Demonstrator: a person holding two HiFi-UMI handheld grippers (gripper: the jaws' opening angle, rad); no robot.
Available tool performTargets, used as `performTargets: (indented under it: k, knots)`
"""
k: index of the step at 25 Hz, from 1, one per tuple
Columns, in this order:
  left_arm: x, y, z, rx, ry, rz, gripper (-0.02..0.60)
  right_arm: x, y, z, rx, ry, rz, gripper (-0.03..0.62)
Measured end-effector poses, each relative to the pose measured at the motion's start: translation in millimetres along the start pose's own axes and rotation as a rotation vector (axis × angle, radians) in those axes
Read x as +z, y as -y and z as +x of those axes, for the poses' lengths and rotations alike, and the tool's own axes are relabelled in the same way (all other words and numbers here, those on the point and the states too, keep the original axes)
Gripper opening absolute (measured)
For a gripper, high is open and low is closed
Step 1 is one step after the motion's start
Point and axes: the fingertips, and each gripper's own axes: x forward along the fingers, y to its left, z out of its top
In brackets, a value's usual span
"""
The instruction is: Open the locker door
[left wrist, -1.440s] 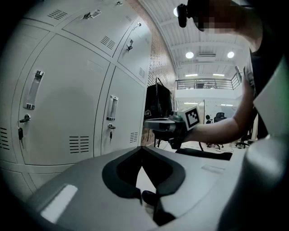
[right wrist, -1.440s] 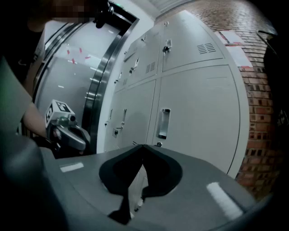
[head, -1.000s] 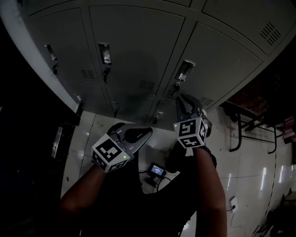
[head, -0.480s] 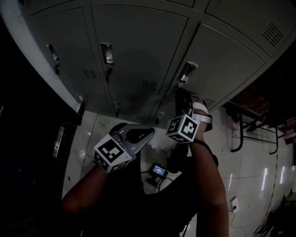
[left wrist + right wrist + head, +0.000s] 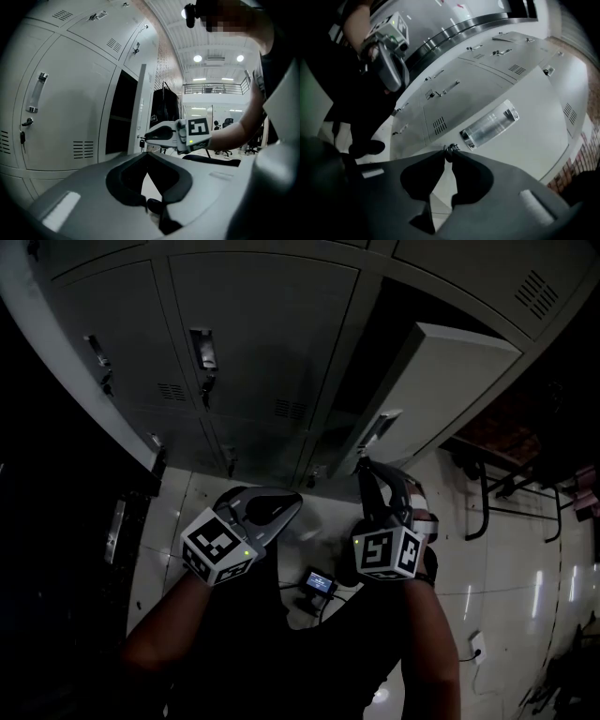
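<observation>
Head view: the locker door (image 5: 441, 381) at one o'clock, shut a moment ago, now stands ajar, so we judge the task nearly done; our right gripper (image 5: 364, 463) pinches its lock knob (image 5: 450, 149), jaws opening; our left gripper (image 5: 298, 500) at nine o'clock is pressed together, empty; a metal frame (image 5: 484, 502) at three o'clock stands well apart from the door

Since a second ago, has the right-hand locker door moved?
Yes. The locker door has swung outward from the fixed locker frame, baring a dark opening; the neighbouring door stays flush.
</observation>
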Motion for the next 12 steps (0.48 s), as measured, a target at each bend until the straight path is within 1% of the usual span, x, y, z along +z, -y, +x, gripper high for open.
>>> performTargets:
  k: [5, 7, 9, 12]
  knots:
    - [-1, 1, 1, 0.001, -0.005, 0.004, 0.012, -20, -4, -45, 0.026, 0.024, 0.119, 0.058]
    - [-1, 2, 2, -0.001, -0.009, 0.007, 0.012, -30, -4, -61, 0.031, 0.026, 0.149, 0.060]
    - [-1, 3, 3, -0.002, -0.012, 0.010, 0.012, -41, -3, -76, 0.033, 0.022, 0.145, 0.061]
    - [-1, 3, 3, -0.002, -0.018, 0.012, 0.012, -57, 0, -95, 0.041, 0.020, 0.093, 0.063]
